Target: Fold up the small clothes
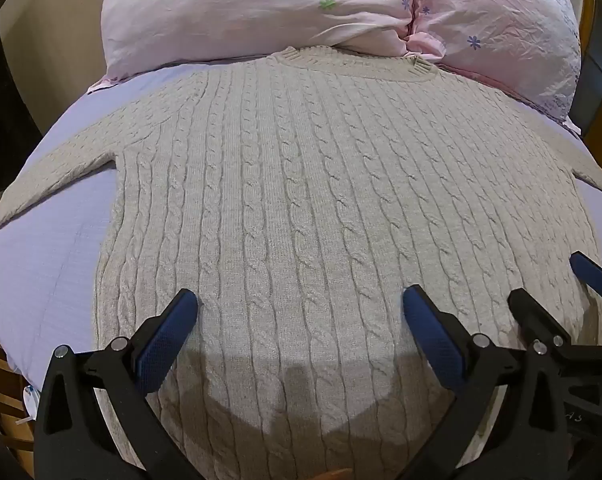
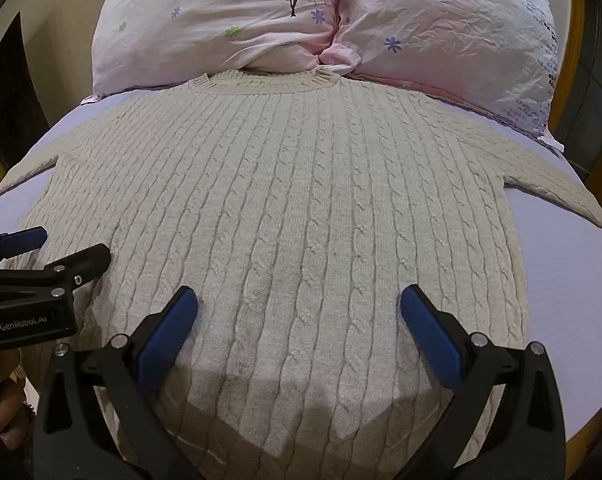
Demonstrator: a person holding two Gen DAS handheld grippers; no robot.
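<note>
Cable-knit sweater (image 1: 301,184) lies flat and face up on the bed (image 1: 41,264), collar touching 2 pillows (image 2: 229,28), sleeves spread to either side. Left gripper (image 1: 300,307) and right gripper (image 2: 299,305) hover over the hem, jaws spread wide, grasping nothing. The knit looks thick, soft, limp and stretchy; pinch hem corners or shoulder seams, likely both layers together.
</note>
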